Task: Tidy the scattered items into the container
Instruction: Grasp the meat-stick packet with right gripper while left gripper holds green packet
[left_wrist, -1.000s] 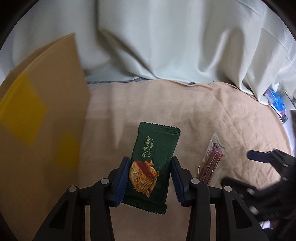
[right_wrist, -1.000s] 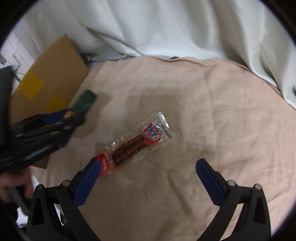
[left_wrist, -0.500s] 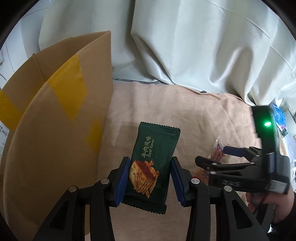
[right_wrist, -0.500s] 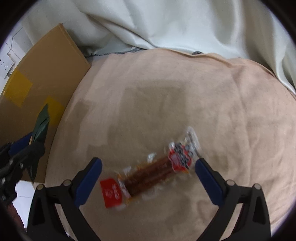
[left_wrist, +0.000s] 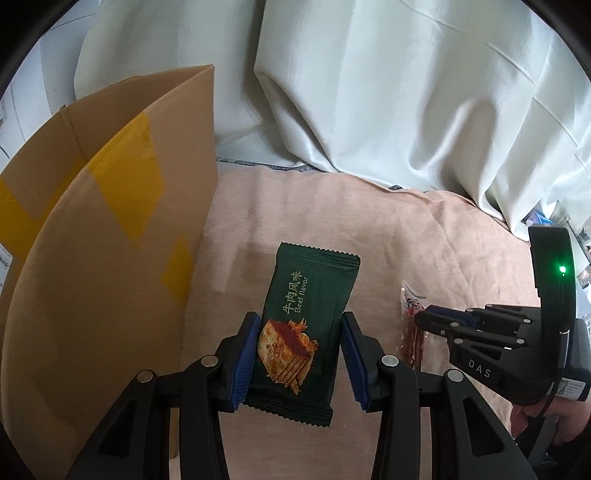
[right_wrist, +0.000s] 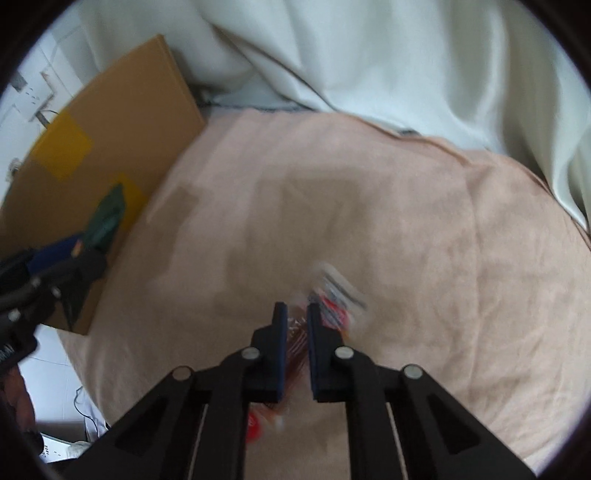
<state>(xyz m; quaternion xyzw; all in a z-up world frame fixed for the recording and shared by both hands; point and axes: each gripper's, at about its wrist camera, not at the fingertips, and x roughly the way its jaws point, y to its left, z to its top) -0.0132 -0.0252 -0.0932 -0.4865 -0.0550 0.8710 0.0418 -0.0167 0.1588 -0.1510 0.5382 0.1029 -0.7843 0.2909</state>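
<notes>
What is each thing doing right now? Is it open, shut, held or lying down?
Left gripper: shut on the green snack packet.
Green snack packet: sealed, held above the cloth.
Right gripper: shut on the sausage stick pack.
Sausage stick pack: sealed, pinched mid-length; blurred.
Cardboard box: flaps up, taped yellow; inside hidden.

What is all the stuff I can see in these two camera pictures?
green snack packet: one, dark green, held between the left gripper's blue pads.
sausage stick packet: one, clear with red label, on the cloth, pinched by the right gripper.
cardboard box: one, brown with yellow tape, at left.
cloth: one, beige, covering the surface.
curtain: white, behind.
left gripper: black, jaws closed on the green packet.
right gripper: black, jaws nearly together.
</notes>
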